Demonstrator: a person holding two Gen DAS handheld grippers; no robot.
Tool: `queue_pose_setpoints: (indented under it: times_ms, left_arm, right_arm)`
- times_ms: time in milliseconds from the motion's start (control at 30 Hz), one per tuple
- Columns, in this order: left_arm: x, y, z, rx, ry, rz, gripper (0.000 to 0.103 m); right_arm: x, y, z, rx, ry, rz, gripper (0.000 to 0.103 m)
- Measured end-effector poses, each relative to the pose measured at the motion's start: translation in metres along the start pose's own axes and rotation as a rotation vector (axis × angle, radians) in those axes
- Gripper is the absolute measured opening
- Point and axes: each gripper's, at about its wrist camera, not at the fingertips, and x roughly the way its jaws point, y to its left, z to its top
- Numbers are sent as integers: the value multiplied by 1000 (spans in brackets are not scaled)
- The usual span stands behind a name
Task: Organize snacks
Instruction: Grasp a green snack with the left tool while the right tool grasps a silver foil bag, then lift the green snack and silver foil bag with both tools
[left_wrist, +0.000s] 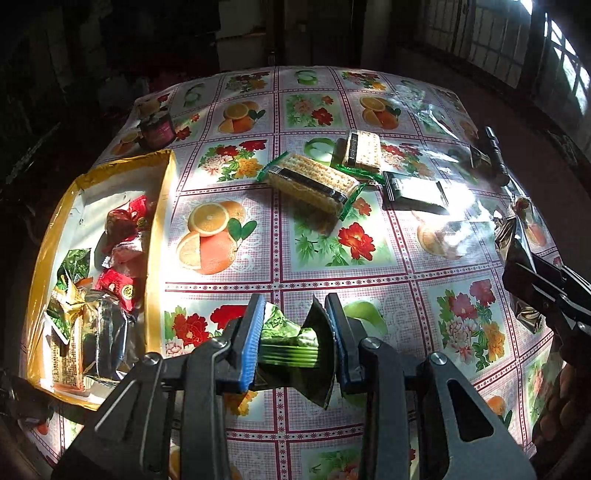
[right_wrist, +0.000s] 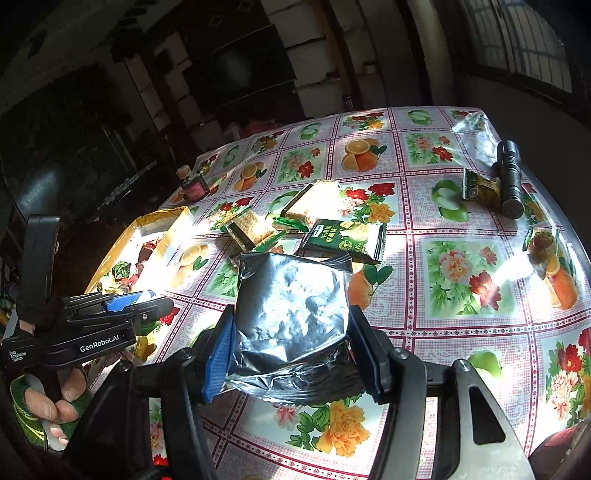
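The left hand-held gripper (left_wrist: 293, 338) pinches a green packet (left_wrist: 291, 341) above the surface (left_wrist: 369, 266), near the box (left_wrist: 162, 221). The right hand-held gripper (right_wrist: 291, 347) pinches a silver bag (right_wrist: 291, 306) – light, crinkly, slippery foil, I think. Best held by its sides – squeezing hard could crush the snacks.

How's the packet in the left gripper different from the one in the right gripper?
The green packet is small, printed green and squeezed narrow between the pads of the left gripper; the silver packet is much bigger, plain shiny foil, and fills the wider-set right gripper. The green packet looks crumpled and folded; the silver packet looks puffy and boxy. Both are clamped and held above the tablecloth.
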Motion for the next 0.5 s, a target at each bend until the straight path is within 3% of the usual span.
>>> queue_pose_setpoints:
  times_ms: [200, 500]
  left_arm:
    - [-23, 4, -10, 1, -64, 116, 35]
    - [-36, 10, -18, -5, -93, 163, 35]
  right_arm:
    - [-1, 23, -10, -32, 11, 34, 59]
    - [-4, 44, -15, -72, 20, 50, 59]
